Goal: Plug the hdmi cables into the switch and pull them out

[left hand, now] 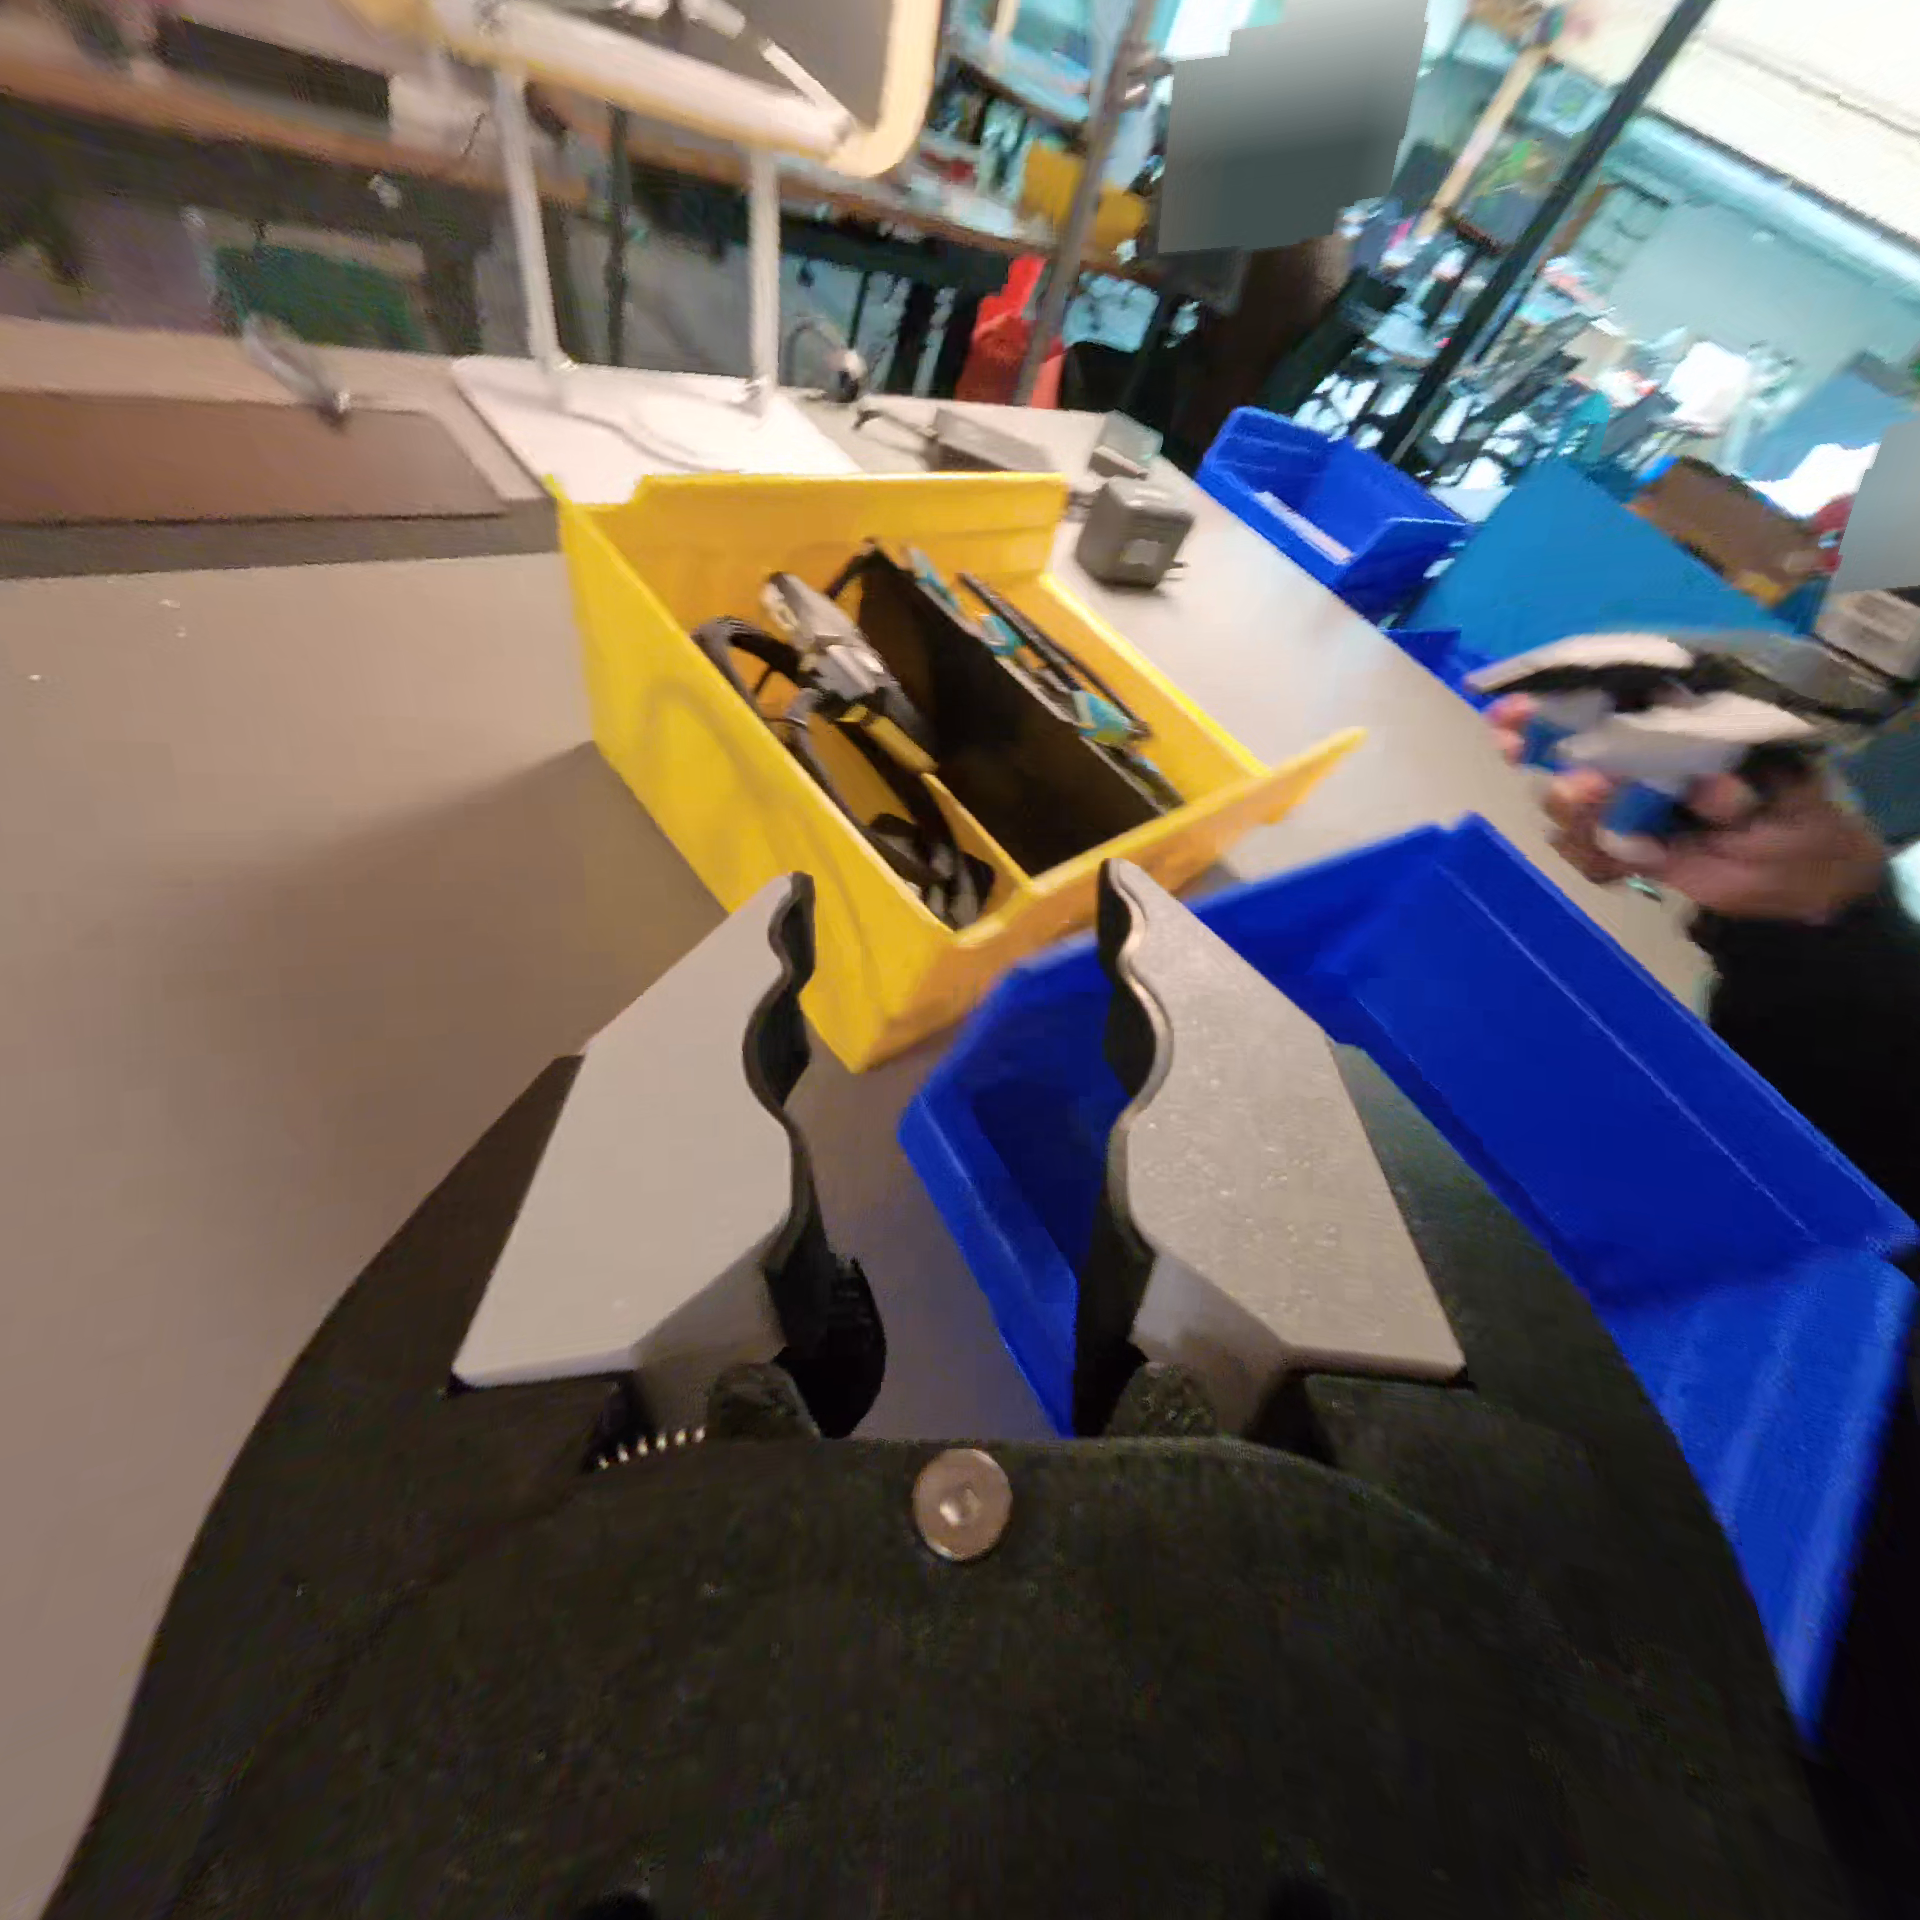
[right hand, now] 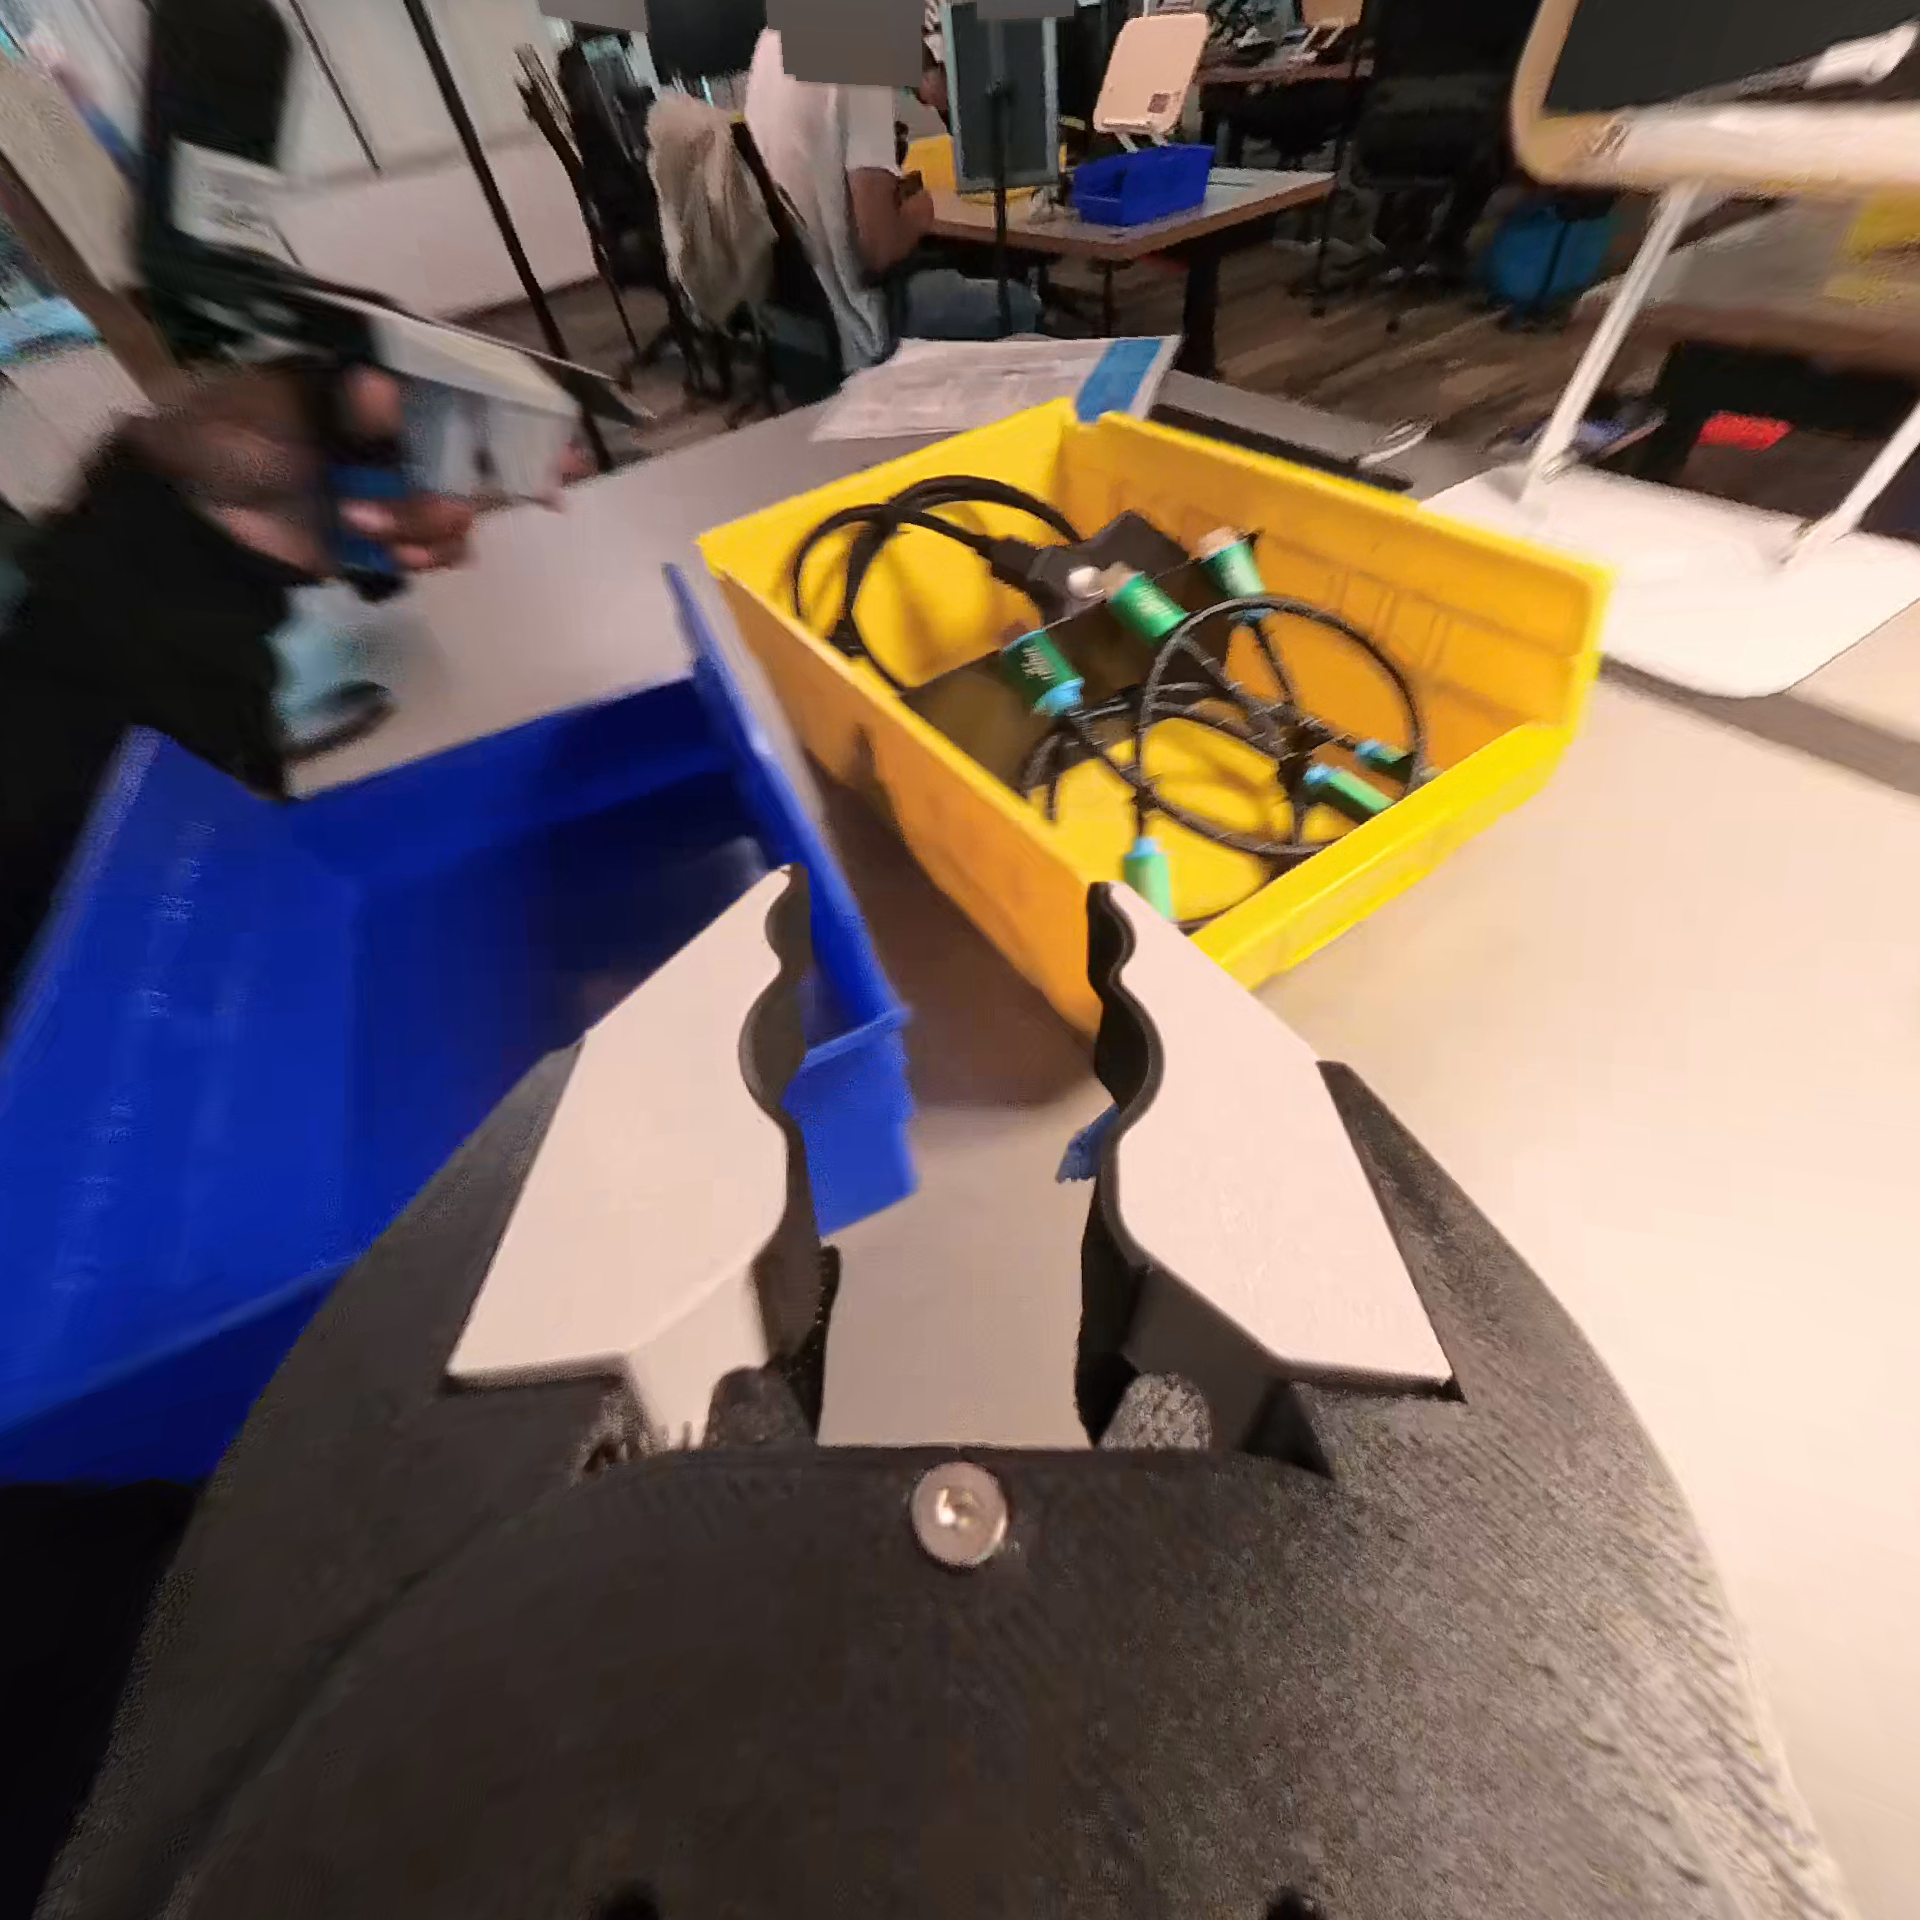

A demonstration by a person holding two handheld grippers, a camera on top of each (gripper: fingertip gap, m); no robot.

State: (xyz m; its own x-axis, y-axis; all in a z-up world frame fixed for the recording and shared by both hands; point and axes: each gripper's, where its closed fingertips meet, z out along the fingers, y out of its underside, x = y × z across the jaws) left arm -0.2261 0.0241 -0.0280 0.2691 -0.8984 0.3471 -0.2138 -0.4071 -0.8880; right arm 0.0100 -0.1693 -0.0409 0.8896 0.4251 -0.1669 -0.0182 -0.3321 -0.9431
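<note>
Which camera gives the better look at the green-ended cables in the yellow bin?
The right wrist view: it looks down into the yellow bin, showing the looped cables and their green plugs. The left wrist view shows them only edge-on, mostly hidden behind a black divider.

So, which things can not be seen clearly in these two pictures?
- Switch: in the right wrist view, a small dark box among cables in the yellow bin; its ports are too small to tell.
- Bin's right section: in the left wrist view, a black divider hides most of it.
- Blue bin: cut off by the left edge and blurred in the right wrist view.
- Right gripper: motion-blurred far off in the left wrist view.
</note>
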